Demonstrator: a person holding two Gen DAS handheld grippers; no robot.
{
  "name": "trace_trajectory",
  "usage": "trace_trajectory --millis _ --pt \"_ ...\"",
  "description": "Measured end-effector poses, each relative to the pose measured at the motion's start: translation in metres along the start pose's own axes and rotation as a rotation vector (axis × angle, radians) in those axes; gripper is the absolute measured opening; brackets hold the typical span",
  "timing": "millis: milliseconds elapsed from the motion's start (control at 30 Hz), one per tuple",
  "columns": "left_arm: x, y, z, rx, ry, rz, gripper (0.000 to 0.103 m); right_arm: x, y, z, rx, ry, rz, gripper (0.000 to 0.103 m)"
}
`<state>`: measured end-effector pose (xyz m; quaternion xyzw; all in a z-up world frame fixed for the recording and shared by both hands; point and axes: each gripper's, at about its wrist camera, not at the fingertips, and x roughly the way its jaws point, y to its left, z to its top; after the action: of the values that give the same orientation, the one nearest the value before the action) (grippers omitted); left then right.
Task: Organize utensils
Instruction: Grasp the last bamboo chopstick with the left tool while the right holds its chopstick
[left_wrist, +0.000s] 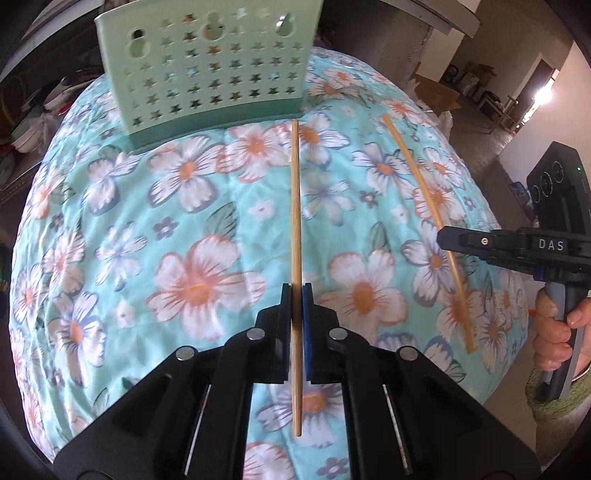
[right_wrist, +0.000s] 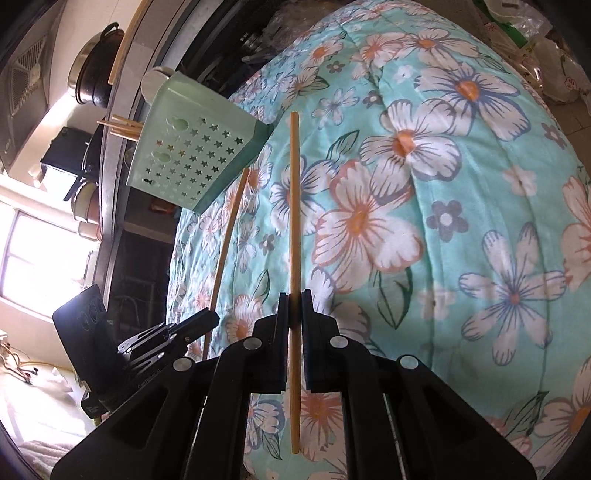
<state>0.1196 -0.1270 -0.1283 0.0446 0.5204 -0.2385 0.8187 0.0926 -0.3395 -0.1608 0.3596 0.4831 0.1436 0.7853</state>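
Now each gripper holds one wooden chopstick above a table covered with a floral cloth. The left gripper has its two fingers closed on the left chopstick, which runs straight between them; its far tip points toward the lower right corner of the green holder. This holder stands at the far side of the cloth and has star-shaped holes in its wall. In the right wrist view, some more sticks come out of its top.

The right gripper also has its fingers pressed on a stick, the right chopstick, with a long part reaching forward and a shorter part behind the fingers. In the left wrist view the right gripper comes in from the right edge, and a hand holds its handle. The two chopsticks are apart from each other, side by side, and both point roughly toward the holder.
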Motion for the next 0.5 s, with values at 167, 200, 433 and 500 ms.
trace_trajectory --millis 167,200,433,500 --pt "-0.004 0.028 -0.008 -0.059 0.012 0.008 0.005 0.008 0.01 -0.001 -0.064 0.029 -0.092 0.007" --pt "-0.005 0.032 -0.007 -0.065 0.012 0.002 0.005 0.01 0.012 0.0 -0.07 0.035 -0.106 0.007" --pt "-0.015 0.033 0.009 -0.029 -0.031 0.006 0.018 0.015 0.025 0.012 -0.117 0.043 -0.171 0.018" --pt "-0.016 0.032 0.018 -0.013 -0.037 0.008 0.02 0.014 0.029 0.017 -0.133 0.034 -0.188 0.022"
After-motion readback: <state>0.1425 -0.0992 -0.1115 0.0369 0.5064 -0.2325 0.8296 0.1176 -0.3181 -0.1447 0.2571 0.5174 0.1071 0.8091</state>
